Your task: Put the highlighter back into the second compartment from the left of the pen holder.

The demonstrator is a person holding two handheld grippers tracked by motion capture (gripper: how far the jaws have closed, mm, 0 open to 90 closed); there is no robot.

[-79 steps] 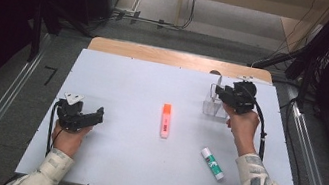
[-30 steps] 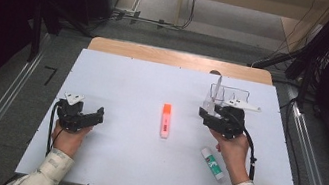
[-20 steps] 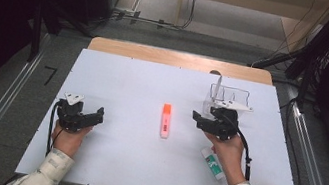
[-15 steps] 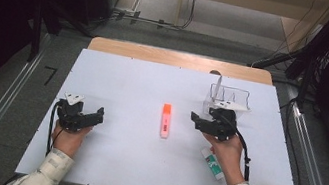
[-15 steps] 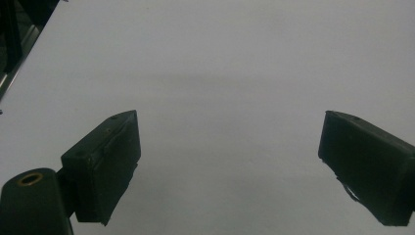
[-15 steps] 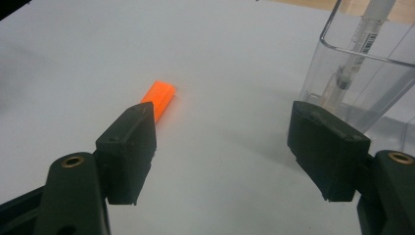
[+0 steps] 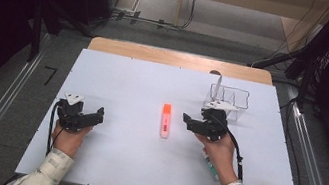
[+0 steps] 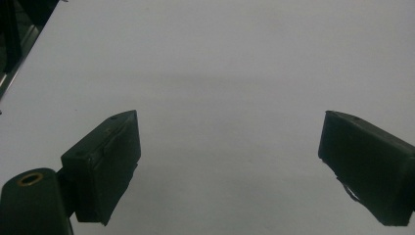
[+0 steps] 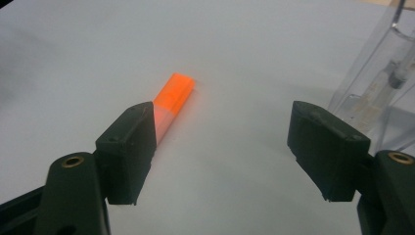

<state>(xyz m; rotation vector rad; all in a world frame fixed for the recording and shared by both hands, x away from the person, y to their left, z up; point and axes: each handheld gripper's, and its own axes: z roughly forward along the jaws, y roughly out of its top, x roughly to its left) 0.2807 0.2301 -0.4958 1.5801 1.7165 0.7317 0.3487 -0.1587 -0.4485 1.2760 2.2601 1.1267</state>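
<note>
Holding both tools low over the white table top, you have your two hands at the near side. Your left gripper rests near the left edge with its jaws spread wide and nothing between them; in the left gripper view you see bare white surface ahead of the black pads.

Your right gripper is nearer the middle, and its jaws are also spread wide and empty. Under your right wrist lies a white tube with a green end, partly hidden by the hand, so I cannot tell more about it.

A little farther, just to the left of the right gripper's tips, lies the short orange highlighter pen, flat on the table, its long axis running away from you. In the right gripper view the orange highlighter pen is ahead and to the left, partly behind the left pad and not yet between the jaws.

Beyond the right hand stands a clear plastic holder with a thin white stick upright in it.

I judge that the step in hand is the approach to the pen. The next move calls for shifting the right gripper sideways until the pen lies between both pads, lowering it, and then closing across the pen's narrow body.
</note>
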